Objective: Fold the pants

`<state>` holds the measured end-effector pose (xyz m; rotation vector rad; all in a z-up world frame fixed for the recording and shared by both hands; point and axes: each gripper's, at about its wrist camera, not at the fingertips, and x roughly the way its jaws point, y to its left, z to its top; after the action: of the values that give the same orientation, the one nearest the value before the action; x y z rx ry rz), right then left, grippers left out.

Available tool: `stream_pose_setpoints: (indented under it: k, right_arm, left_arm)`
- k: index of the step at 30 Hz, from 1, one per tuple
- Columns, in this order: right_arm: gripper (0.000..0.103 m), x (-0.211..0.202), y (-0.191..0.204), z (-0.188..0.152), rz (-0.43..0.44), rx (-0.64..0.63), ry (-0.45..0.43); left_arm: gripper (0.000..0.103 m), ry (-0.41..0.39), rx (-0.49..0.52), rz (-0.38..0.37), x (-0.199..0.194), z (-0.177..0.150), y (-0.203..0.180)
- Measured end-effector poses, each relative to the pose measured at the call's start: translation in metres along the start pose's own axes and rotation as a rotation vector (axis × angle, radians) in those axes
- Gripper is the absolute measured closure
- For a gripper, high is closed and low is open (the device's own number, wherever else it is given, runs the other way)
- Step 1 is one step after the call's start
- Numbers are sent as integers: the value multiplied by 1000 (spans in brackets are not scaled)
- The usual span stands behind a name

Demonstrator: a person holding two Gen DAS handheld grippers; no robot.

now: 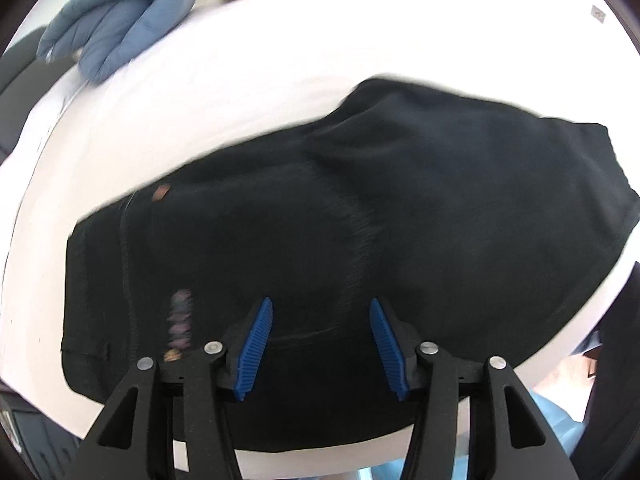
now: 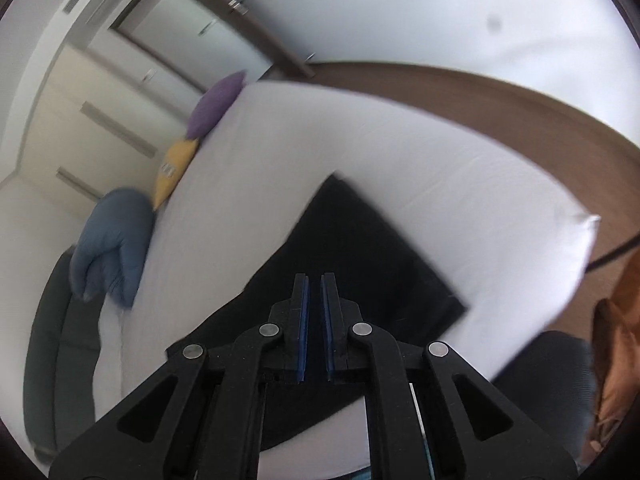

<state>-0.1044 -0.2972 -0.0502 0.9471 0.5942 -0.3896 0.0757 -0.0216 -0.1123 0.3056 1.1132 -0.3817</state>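
Black pants (image 1: 360, 208) lie folded in a thick bundle on a white bed (image 1: 240, 80). A small pink and purple print shows near their left edge. My left gripper (image 1: 322, 308) is open and empty, its blue pads spread just above the near part of the pants. In the right wrist view the pants (image 2: 360, 248) form a dark slab with a straight far edge. My right gripper (image 2: 315, 280) hovers over them with its jaws nearly closed, a thin gap between the pads and nothing held.
A blue padded jacket (image 1: 120, 28) lies at the bed's far left edge, also in the right wrist view (image 2: 112, 240). Yellow (image 2: 176, 168) and purple (image 2: 216, 104) cushions sit beyond it. A dark sofa (image 2: 52, 340) runs beside the bed. A wooden headboard (image 2: 480, 92) stands behind.
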Motion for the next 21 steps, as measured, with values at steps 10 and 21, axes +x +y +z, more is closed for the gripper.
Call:
stream_pose_setpoints:
  k: [10, 21]
  right_arm:
    - [103, 76, -42, -23, -112, 28, 258]
    - [97, 30, 4, 6, -180, -103, 113]
  left_arm:
    - [29, -16, 35, -97, 24, 3, -62]
    - [30, -128, 37, -165, 1, 54, -56]
